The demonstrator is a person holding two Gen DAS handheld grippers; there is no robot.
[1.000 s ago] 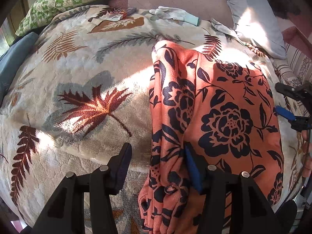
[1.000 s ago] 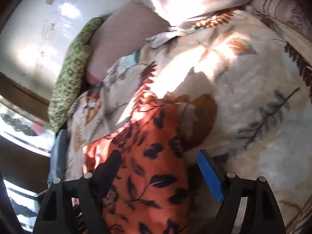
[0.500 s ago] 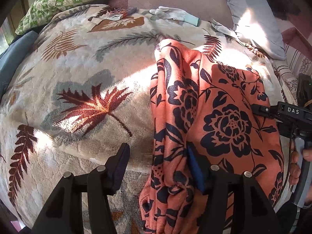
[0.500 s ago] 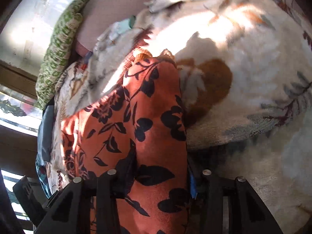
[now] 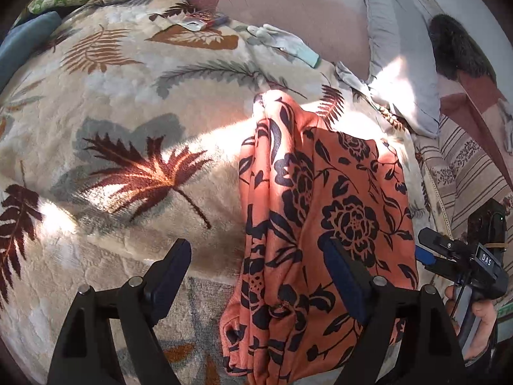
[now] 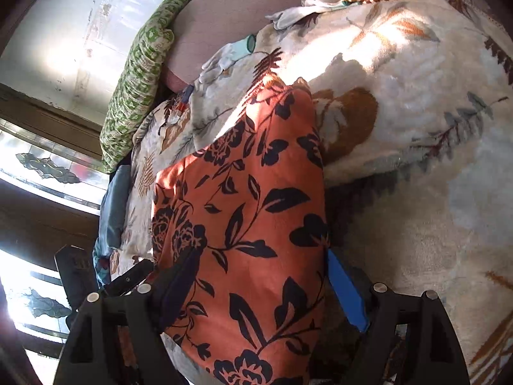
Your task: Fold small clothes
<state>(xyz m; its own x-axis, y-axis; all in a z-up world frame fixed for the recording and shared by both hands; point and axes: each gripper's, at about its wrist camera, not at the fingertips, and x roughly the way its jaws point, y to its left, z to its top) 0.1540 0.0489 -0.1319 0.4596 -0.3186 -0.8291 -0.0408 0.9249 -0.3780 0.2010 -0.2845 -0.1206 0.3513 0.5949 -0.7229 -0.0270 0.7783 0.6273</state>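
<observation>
We see the orange floral garment (image 5: 323, 211) lying on the leaf-print blanket (image 5: 128, 134), its long axis running away from us toward the grey pillow (image 5: 404, 73), bunched folds along its left edge. Our left hand-held gripper (image 5: 259, 272) is spread wide over the near end. Our right hand-held gripper (image 6: 256, 276) is spread too, straddling the garment's right side without pinching it.
</observation>
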